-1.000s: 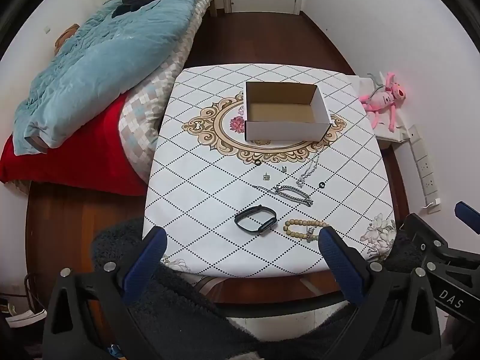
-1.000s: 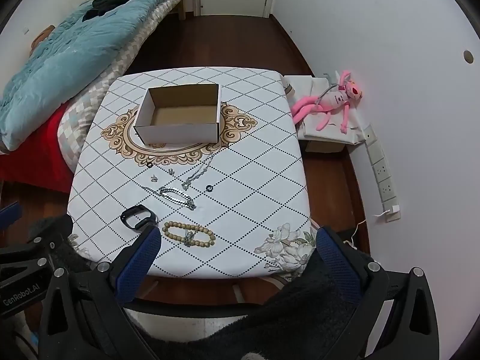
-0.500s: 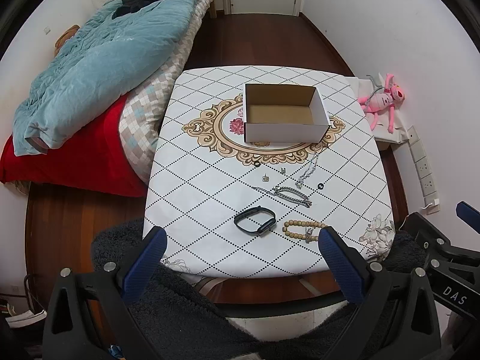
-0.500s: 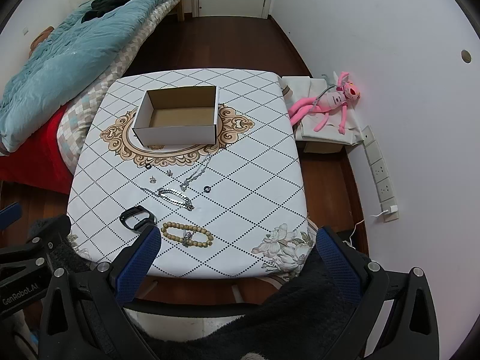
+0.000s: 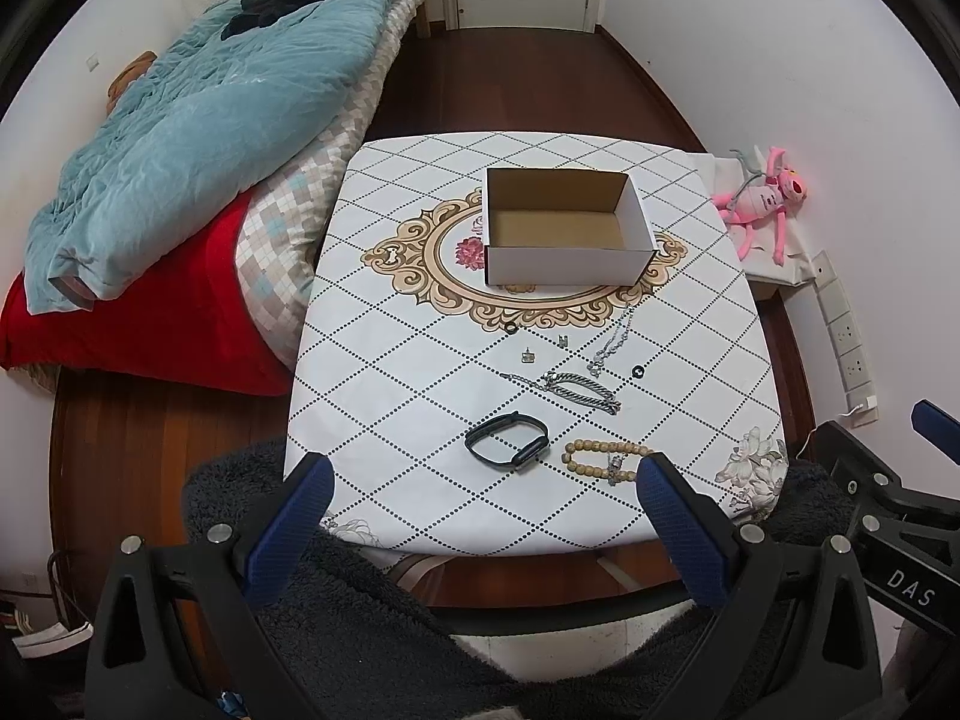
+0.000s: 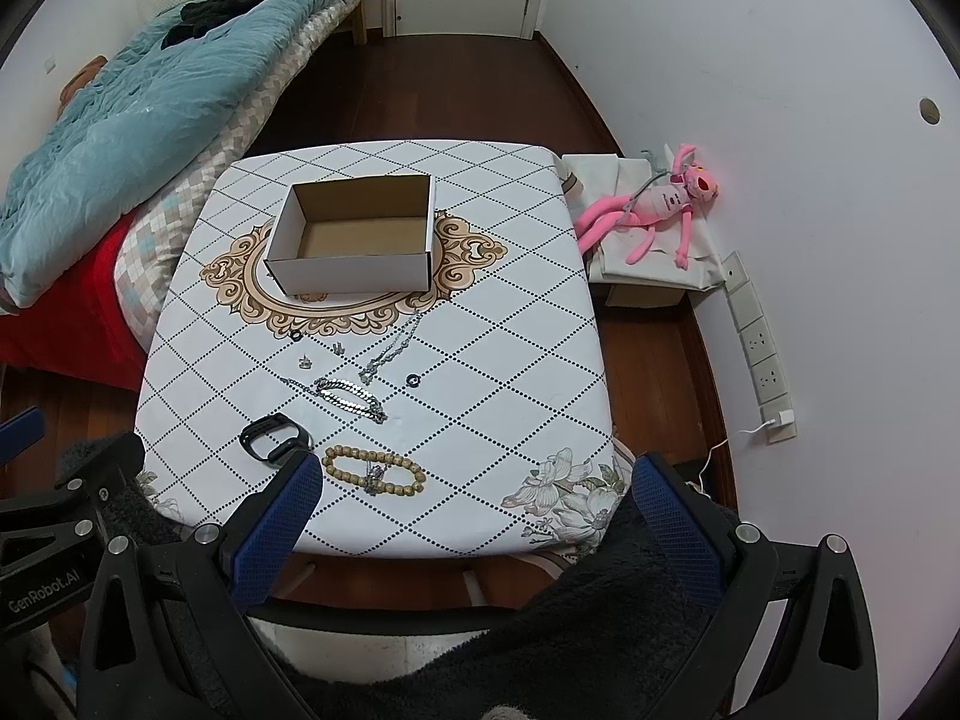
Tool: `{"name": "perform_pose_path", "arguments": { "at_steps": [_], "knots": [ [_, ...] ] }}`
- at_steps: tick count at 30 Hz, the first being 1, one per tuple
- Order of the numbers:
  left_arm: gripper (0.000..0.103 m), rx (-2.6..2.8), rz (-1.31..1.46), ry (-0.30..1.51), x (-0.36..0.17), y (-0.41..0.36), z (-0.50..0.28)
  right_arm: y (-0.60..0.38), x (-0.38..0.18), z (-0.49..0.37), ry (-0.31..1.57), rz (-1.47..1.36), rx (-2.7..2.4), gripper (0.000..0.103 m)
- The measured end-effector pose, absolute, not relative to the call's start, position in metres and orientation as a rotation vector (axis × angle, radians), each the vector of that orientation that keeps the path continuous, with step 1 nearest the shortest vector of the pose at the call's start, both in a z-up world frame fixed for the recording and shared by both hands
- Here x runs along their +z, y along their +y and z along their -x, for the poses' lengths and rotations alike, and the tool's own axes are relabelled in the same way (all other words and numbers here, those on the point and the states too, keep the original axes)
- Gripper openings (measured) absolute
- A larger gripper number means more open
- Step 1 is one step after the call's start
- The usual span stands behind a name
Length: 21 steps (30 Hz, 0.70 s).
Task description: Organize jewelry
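left hand-held gripper [image 5: 480, 483]: jaws spread wide, holding nothing, hovering off the near edge of the worktop [image 5: 420, 312].
right hand-held gripper [image 6: 474, 480]: also wide apart and empty, at the same near edge.
box [image 5: 564, 228]: open cardboard, nothing seen inside, on the far half of the worktop, over the gold medallion.
jewelry: all loose on the cloth between box and grippers, none boxed yet.
nearest pieces: black band [image 5: 507, 441] and bead bracelet [image 5: 606, 461], side by side, just ahead of the fingers.
which arm: my guess is the left goes for the band, which lies almost centred between its fingers; the bracelet sits by the right one's left finger [image 6: 282, 516].
long axis: both lie roughly across the view, so a grip across the short width looks easiest.
further out: silver chain bracelet [image 5: 579, 390], thin necklace [image 5: 612, 339], two small black rings, two tiny earrings, too small to tell more.
in the way: nothing between grippers and the near pieces.
around: bed with blue quilt [image 5: 198, 108] to the left, pink plush toy [image 6: 654, 204] to the right.
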State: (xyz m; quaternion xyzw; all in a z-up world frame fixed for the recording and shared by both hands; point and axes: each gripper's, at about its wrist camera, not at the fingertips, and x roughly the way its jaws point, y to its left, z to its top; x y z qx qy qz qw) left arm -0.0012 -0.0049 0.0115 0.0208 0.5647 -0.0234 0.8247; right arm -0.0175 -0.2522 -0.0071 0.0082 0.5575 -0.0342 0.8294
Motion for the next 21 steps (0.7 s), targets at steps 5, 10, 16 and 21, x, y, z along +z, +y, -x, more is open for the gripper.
{"name": "perform_pose_path", "arguments": {
  "at_steps": [5,10,16,21],
  "knots": [
    [0.103,-0.051,-0.042,1.203,0.0116,-0.0048,0.0013,-0.2528,-0.0068,0.0176,1.182,-0.02,-0.072,0.103],
    [0.103,-0.055,-0.036,1.2,0.0133,-0.0053,0.0011,-0.2522,-0.005,0.0182,1.181,-0.018,-0.073,0.103],
    [0.103,-0.056,-0.033,1.199,0.0138,-0.0048,0.0017,-0.2518,-0.0007,0.0173,1.176,-0.016,-0.078,0.103],
    [0.103,-0.059,-0.028,1.194,0.017,-0.004,0.002,-0.252,0.0001,0.0168,1.175,-0.016,-0.079,0.103]
  ]
}}
